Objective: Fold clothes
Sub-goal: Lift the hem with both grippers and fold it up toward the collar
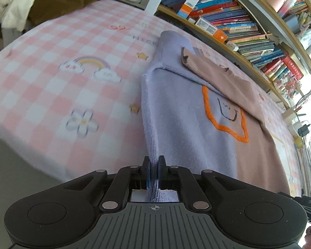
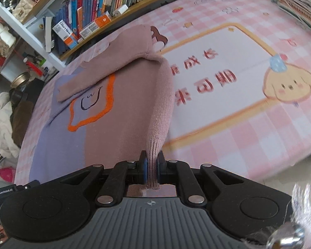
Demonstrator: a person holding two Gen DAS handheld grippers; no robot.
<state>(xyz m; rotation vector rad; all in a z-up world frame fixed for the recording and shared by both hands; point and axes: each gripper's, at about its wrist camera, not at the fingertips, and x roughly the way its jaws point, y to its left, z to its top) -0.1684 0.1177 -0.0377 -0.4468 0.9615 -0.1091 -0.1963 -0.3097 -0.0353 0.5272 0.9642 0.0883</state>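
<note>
A: Where is the sweater [image 1: 188, 124]?
B: On the bed [image 1: 51, 95], near its bookshelf-side edge. Left tongs [image 1: 154, 169] and right tongs [image 2: 152, 169] pinch its hem corners.
A: Carry both corners evenly, keep hem tight

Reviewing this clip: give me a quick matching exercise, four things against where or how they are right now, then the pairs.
Things:
1. left gripper
2. right gripper
3. brown sleeve
4. books

States:
A. folded across the sweater's front
B. shut on the purple hem
C. on the shelf beside the bed
D. shut on the brown hem

Pairs: 1-B, 2-D, 3-A, 4-C
</note>
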